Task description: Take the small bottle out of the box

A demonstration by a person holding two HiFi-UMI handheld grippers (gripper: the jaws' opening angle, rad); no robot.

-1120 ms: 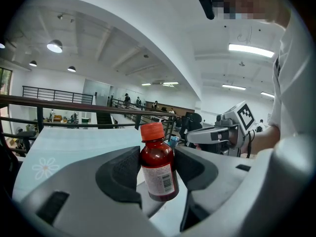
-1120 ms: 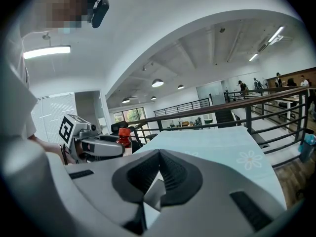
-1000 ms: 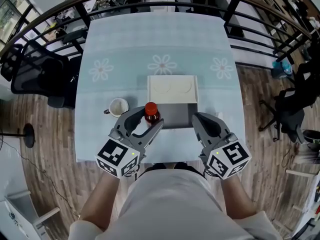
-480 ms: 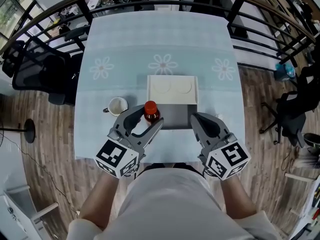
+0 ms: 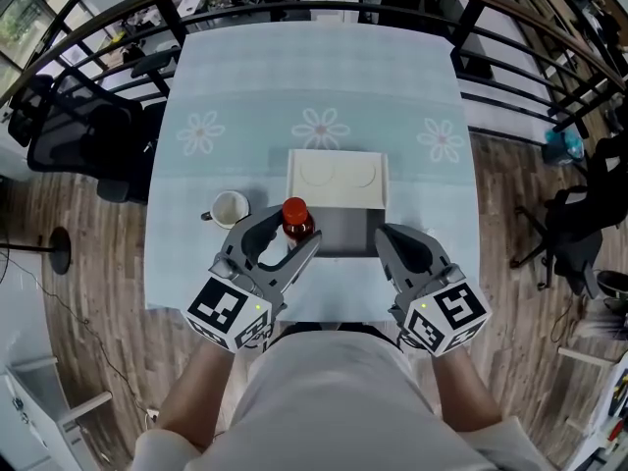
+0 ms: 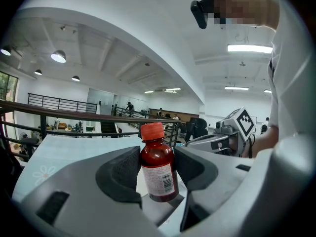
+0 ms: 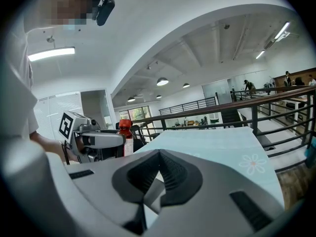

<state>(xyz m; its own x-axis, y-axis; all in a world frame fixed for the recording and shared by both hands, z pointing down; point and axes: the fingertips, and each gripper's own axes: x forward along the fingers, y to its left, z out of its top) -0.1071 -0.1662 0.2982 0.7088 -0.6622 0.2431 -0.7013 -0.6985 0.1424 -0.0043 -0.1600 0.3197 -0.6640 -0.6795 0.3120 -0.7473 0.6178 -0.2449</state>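
Observation:
The small bottle (image 5: 296, 218), dark red-brown with a red cap and a white label, stands upright between the pads of my left gripper (image 5: 285, 236), which is shut on it. In the left gripper view the bottle (image 6: 157, 168) fills the gap between both grey pads. It hangs by the front left corner of the open box (image 5: 339, 196), whose white part lies behind a grey part. My right gripper (image 5: 383, 234) is at the box's front right corner, jaws shut with nothing in them. In the right gripper view its tips (image 7: 159, 155) meet, and the bottle (image 7: 124, 131) shows at left.
A white cup (image 5: 232, 209) stands on the table left of the box. The pale blue tablecloth with flower prints (image 5: 318, 126) covers the table. Black railings (image 5: 118, 37) and dark chairs (image 5: 69, 130) surround it on a wooden floor.

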